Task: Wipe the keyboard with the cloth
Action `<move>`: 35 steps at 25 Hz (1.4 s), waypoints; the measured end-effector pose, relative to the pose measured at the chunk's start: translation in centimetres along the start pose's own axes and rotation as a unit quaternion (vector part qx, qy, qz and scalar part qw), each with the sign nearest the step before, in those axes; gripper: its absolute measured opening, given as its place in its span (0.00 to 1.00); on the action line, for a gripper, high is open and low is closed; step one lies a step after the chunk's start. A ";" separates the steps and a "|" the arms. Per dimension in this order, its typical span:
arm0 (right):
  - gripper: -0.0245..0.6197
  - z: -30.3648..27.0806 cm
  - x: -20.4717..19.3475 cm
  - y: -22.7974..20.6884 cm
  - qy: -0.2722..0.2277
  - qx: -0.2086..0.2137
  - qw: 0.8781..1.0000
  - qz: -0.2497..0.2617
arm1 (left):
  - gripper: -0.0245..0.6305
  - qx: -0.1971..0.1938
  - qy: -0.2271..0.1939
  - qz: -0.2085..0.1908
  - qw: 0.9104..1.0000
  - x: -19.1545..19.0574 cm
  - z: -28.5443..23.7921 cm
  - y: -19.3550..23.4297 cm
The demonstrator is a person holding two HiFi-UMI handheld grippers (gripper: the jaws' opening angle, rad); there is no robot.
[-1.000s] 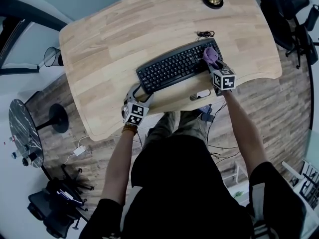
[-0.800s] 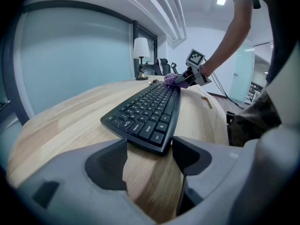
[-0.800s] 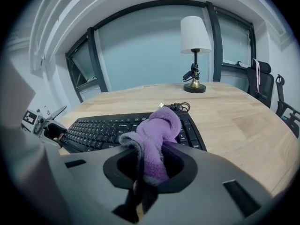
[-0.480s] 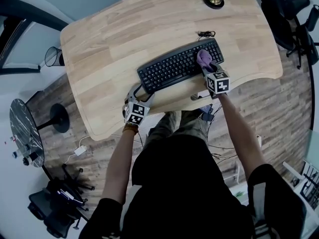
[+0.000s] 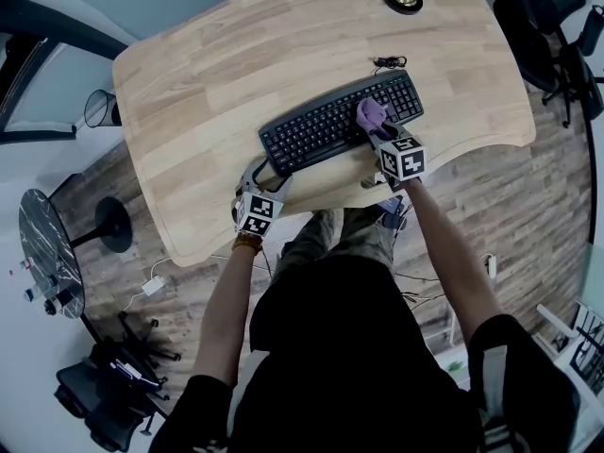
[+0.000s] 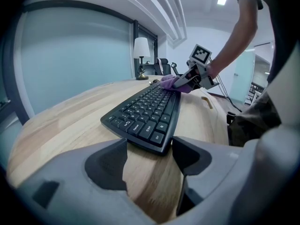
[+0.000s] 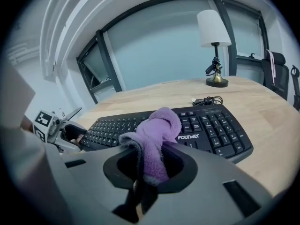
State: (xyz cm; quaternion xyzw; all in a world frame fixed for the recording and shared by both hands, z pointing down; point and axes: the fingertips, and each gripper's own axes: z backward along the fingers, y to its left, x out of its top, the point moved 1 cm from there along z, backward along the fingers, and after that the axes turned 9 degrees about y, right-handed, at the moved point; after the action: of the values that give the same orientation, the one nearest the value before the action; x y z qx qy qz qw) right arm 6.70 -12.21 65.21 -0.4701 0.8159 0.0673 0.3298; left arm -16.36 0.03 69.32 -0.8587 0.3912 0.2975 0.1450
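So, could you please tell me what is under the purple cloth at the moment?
The cloth, held in the right tongs, rests on the keyboard, right of its middle. The keys directly beneath it are covered.

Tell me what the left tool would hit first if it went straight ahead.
The keyboard: its near end lies right ahead of the left tool's open jaws, likely almost touching, though depth is hard to judge.

Fluffy cloth (image 7: 154, 139), matt plastic keyboard (image 5: 340, 123)
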 end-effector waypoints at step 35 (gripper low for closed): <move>0.13 -5.9 0.0 20.4 0.044 0.146 0.987 0.053 | 0.52 0.007 -0.008 -0.002 1.000 0.0 0.0 0.3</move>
State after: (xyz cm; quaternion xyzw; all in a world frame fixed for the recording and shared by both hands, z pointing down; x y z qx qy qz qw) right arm -12.70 -3.48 65.68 -0.3755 0.8544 -0.0554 0.3548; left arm -16.60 -0.17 69.33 -0.8562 0.3901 0.3013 0.1551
